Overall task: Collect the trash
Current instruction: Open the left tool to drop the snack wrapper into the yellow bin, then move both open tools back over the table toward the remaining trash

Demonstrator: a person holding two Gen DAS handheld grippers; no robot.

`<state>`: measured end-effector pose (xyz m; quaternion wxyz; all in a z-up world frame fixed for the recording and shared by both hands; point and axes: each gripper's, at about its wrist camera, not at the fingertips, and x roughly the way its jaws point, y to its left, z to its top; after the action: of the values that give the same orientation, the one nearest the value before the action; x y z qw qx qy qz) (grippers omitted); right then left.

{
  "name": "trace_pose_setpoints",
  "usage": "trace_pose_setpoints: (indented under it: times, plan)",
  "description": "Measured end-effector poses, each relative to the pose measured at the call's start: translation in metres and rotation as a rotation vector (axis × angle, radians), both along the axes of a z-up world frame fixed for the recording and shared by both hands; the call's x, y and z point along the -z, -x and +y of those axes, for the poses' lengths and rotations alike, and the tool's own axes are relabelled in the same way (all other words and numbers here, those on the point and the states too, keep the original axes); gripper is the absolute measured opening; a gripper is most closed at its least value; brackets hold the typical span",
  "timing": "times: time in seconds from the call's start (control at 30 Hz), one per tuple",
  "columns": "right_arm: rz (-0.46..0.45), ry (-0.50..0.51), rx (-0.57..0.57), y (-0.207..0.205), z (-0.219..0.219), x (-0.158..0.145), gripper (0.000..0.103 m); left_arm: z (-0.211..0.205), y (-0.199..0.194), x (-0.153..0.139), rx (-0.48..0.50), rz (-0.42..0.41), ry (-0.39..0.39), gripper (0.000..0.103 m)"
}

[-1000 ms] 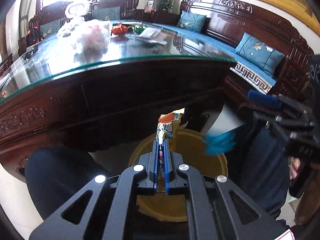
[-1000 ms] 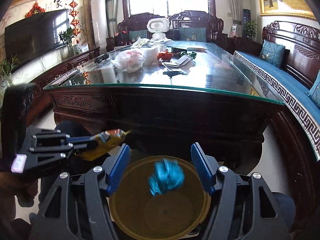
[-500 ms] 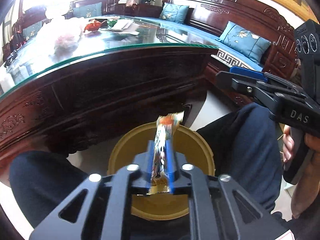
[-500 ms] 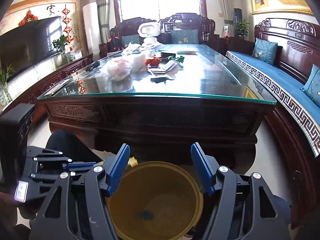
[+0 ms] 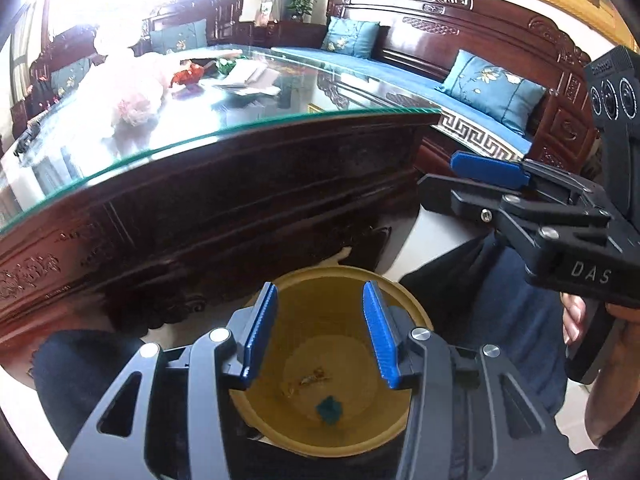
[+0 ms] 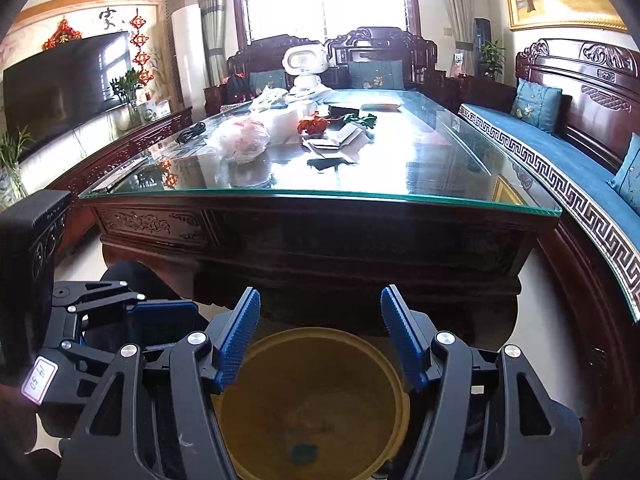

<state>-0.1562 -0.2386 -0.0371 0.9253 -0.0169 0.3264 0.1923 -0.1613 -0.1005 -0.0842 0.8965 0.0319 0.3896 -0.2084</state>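
Observation:
A round yellow bin [image 5: 404,312] stands on the floor before the glass-topped table. My left gripper [image 5: 320,332] is open and empty right above it. At the bin's bottom lie an orange snack wrapper [image 5: 310,378] and a crumpled blue scrap [image 5: 329,409]. My right gripper [image 6: 320,332] is open and empty above the same bin [image 6: 384,364], where the blue scrap [image 6: 302,451] shows dimly. More trash lies on the table: a red wrapper [image 6: 314,125], a green wrapper [image 6: 366,120] and a pink-white plastic bag [image 6: 242,140].
The dark wooden table [image 6: 320,232] has a glass top with papers [image 6: 340,140] and a white toy robot [image 6: 306,66]. A blue-cushioned wooden bench [image 6: 560,148] runs along the right. The person's knees flank the bin.
My left gripper has opened and the snack wrapper has dropped into the bin. The blue scrap released by my right gripper a second ago lies at the bin's bottom.

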Motion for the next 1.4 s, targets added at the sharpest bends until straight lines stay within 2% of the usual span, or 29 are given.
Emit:
trace_pose_setpoints:
  times: [0.13,0.4,0.43,0.7,0.9,1.0,1.07,1.13,1.17,1.2,1.23,1.27,1.33,1.4]
  plan:
    - [-0.006,-0.007,-0.01,-0.007,0.002,-0.004,0.061,0.006,-0.008,-0.007,-0.026,-0.015,0.001,0.046]
    - [-0.028,-0.013,-0.032,-0.037,0.011,-0.017,0.058,0.026,-0.042,-0.034,-0.111,-0.078,0.019,0.056]
    - [-0.033,-0.016,-0.034,-0.043,0.013,-0.021,0.058,0.029,-0.047,-0.039,-0.126,-0.092,0.02,0.06]
    - [-0.06,-0.027,-0.041,-0.084,0.023,-0.042,0.058,0.055,-0.089,-0.069,-0.218,-0.145,0.047,0.068]
    - [-0.049,-0.039,-0.044,-0.125,0.032,-0.052,0.058,0.073,-0.124,-0.085,-0.274,-0.172,0.061,0.07]
    - [-0.046,-0.039,-0.048,-0.146,0.037,-0.055,0.058,0.081,-0.142,-0.09,-0.303,-0.186,0.054,0.081]
    - [-0.046,-0.045,-0.047,-0.156,0.039,-0.057,0.058,0.082,-0.153,-0.093,-0.32,-0.197,0.04,0.082]
    - [-0.041,-0.048,-0.047,-0.168,0.041,-0.058,0.058,0.086,-0.162,-0.094,-0.329,-0.2,0.04,0.092]
    - [-0.04,-0.048,-0.049,-0.172,0.042,-0.059,0.059,0.087,-0.167,-0.096,-0.337,-0.204,0.044,0.093]
    - [-0.038,-0.047,-0.055,-0.176,0.044,-0.059,0.06,0.088,-0.17,-0.096,-0.339,-0.208,0.049,0.094]
    - [-0.037,-0.046,-0.056,-0.179,0.045,-0.059,0.065,0.088,-0.174,-0.097,-0.337,-0.207,0.051,0.094]
    - [-0.037,-0.045,-0.055,-0.182,0.046,-0.059,0.075,0.089,-0.177,-0.097,-0.337,-0.205,0.05,0.094]
    - [-0.048,-0.044,-0.052,-0.187,0.046,-0.058,0.088,0.089,-0.183,-0.098,-0.342,-0.205,0.042,0.097]
    - [-0.053,-0.028,-0.048,-0.192,0.049,-0.058,0.089,0.091,-0.188,-0.098,-0.354,-0.205,0.033,0.099]
